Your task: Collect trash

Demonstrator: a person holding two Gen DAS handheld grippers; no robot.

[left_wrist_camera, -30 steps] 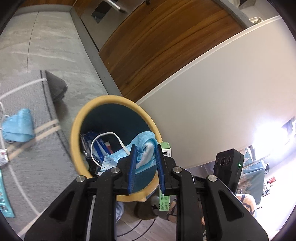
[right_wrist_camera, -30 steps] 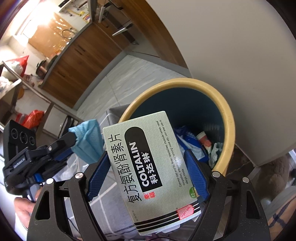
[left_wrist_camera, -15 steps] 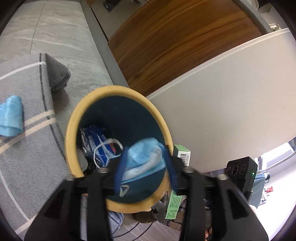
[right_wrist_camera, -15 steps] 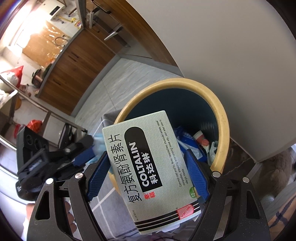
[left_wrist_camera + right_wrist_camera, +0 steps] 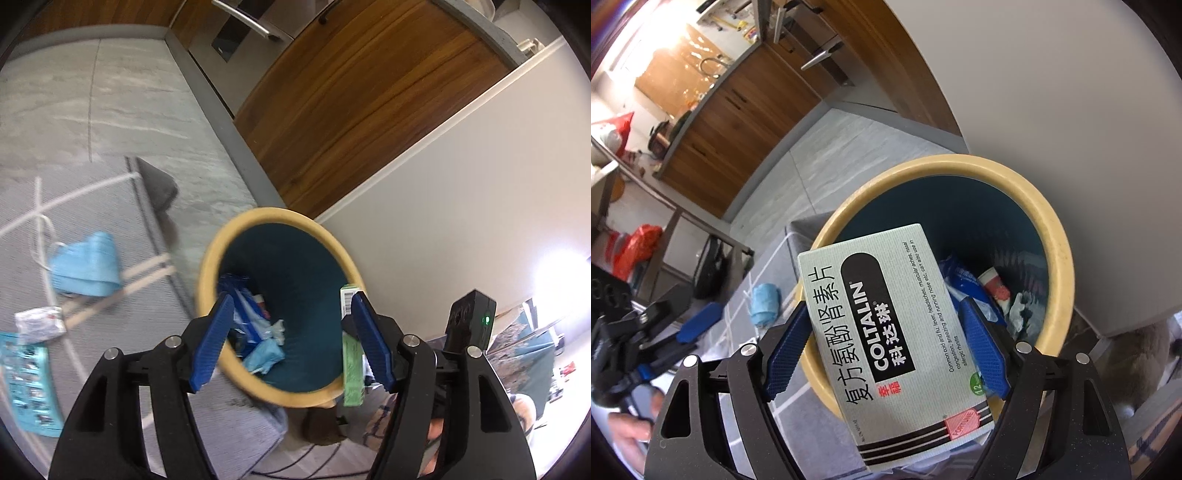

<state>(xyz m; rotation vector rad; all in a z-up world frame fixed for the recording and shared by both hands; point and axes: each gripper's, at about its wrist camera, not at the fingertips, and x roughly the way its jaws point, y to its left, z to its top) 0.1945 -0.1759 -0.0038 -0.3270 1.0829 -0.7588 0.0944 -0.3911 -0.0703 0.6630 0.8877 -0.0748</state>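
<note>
From the left wrist view, at nine o'clock on the grey rug (image 5: 122,206) lies a light blue face mask (image 5: 86,266) with its white ear loop trailing beside it. Below it, toward eight o'clock, sit a crumpled white wrapper (image 5: 38,323) and a blue printed leaflet (image 5: 27,387), both on the rug. At the centre stands the trash bin (image 5: 210,266), yellow-rimmed and dark teal inside, next to a white wall panel. Inside it are blue-and-white packets and, near its front wall, a crumpled light blue mask (image 5: 264,354). The left tongs (image 5: 291,343) hang over the bin's mouth; their blue jaws have just been opening and now stand spread with nothing between them. At three o'clock of the bin, the green edge of a medicine box (image 5: 351,354) shows against the far rim.

From the right wrist view, the left tongs (image 5: 698,326) appear at eight o'clock, a hand below them. Another blue mask (image 5: 764,304) lies on the rug near centre-left. The right tongs (image 5: 886,350) pinch the medicine box (image 5: 886,332), lettered COLTALIN, by its two long sides, held tilted over the near rim of the trash bin (image 5: 1052,266). Wrappers lie in the bin at three o'clock.
</note>
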